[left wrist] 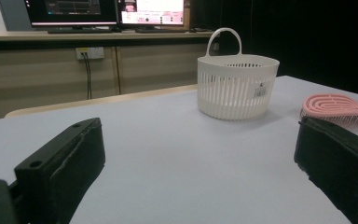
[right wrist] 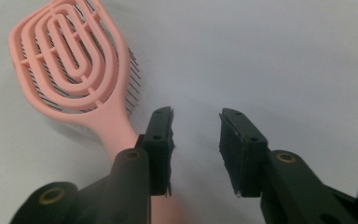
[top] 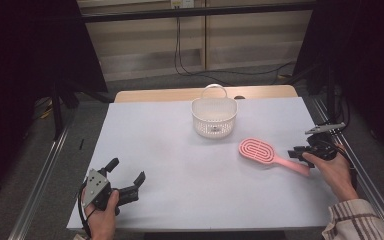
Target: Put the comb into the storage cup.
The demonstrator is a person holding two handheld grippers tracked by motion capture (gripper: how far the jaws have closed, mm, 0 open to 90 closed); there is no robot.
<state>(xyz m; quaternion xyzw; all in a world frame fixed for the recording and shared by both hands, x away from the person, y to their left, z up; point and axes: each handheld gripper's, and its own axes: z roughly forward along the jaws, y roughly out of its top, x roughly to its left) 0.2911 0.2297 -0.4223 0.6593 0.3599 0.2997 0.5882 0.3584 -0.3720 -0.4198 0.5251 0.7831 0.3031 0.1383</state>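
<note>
Right gripper (right wrist: 196,140) first: its two black jaws stand a little apart and pinch nothing. Between them I see only bare table. The pink hairbrush (top: 268,154) lies flat on the pale table (top: 180,170), and its handle passes under the jaw that shows on the left in the right gripper view, not through the gap. So my tool sits a bit to one side of the handle. I think I must slide it over until the handle lies between the jaws, then squeeze.

From above, the brush's long line runs from its oval head, which points toward the middle of the table, out to the handle end by my right hand (top: 332,170). That hand is much nearer to it than the other.

My left gripper (top: 126,180) rests well apart from the brush, near the front left corner, with its jaws wide and nothing in them.

The brush is smooth hard plastic, with curved loops cut through the head and thin dark bristles underneath. A white basket (top: 214,116) stands farther back. It is round, with slotted walls and a hoop handle, and looks like plastic too.
</note>
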